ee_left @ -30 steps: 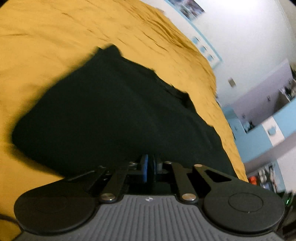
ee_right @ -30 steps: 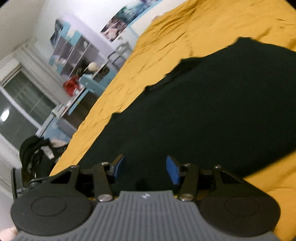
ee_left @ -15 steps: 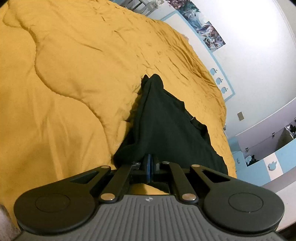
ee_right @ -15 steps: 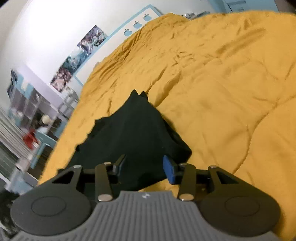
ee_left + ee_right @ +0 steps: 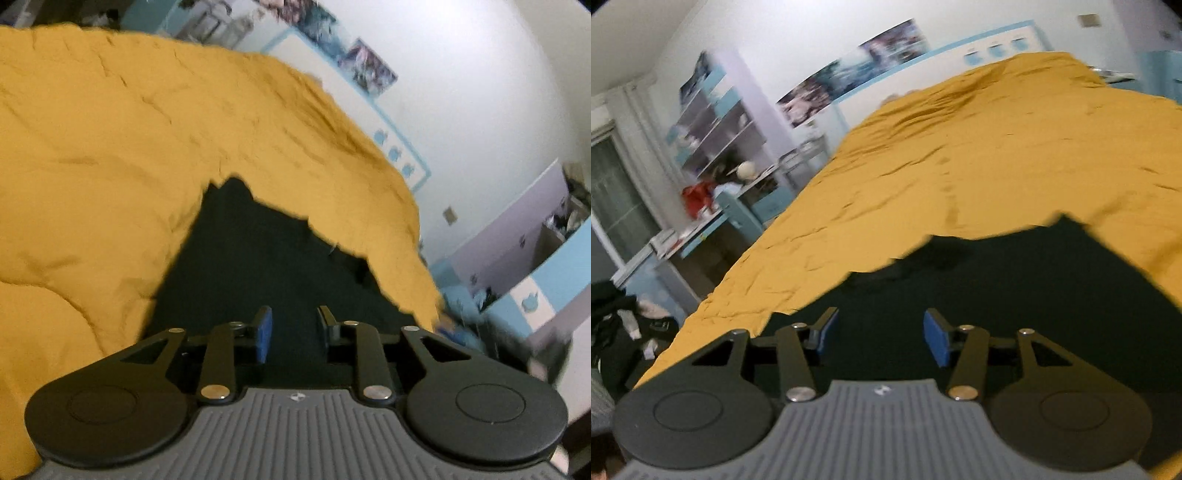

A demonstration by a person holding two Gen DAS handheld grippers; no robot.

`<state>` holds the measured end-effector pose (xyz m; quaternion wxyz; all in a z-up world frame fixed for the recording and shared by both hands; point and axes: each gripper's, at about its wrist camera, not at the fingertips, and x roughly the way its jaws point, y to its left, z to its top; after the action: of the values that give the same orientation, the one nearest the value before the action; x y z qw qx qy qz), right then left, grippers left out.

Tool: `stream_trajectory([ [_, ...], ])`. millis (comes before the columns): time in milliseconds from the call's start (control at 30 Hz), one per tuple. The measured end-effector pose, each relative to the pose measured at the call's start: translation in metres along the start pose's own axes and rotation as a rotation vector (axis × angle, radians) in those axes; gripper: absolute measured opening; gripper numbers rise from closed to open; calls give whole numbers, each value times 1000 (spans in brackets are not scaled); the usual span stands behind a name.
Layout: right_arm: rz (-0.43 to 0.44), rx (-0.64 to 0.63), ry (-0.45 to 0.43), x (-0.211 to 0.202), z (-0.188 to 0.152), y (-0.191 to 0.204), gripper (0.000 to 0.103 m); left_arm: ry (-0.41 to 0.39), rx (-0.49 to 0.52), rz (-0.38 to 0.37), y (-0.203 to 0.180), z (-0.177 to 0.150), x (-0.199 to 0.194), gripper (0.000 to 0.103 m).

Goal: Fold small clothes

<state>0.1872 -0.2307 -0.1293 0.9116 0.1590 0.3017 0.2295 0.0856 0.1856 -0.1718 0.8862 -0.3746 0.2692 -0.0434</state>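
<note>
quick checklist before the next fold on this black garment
1. Left tongs open, nothing held: ok.
2. Right tongs open, nothing held: ok.
3. Garment lies on the yellow bedspread, not hanging off it: ok.
4. Garment flat, without bunching: cannot tell, too dark and blurred.
5. Next edge to grasp found: cannot tell, the near edge is hidden under both tongs.
6. Bedspread beyond the garment free for the fold: ok.
</note>
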Motion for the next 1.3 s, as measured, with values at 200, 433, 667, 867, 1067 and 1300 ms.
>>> stream_trajectory([
  [200,-31,-36,74,126,25,21,47,75,96,36,6,-7,23,28],
  [433,-164,-17,178,221,23,4,47,119,43,-7,19,-3,25,30],
  [667,-168,-43,186,205,0,-4,47,133,31,-20,24,-2,27,30],
  [867,-107,-55,223,146,-9,5,47,137,52,-13,22,-3,29,30],
  [1067,-63,-107,323,89,-40,13,48,143,57,-11,21,-3,28,30],
  [1300,-22,-160,325,15,-77,30,49,152,80,-6,19,-3,28,30],
])
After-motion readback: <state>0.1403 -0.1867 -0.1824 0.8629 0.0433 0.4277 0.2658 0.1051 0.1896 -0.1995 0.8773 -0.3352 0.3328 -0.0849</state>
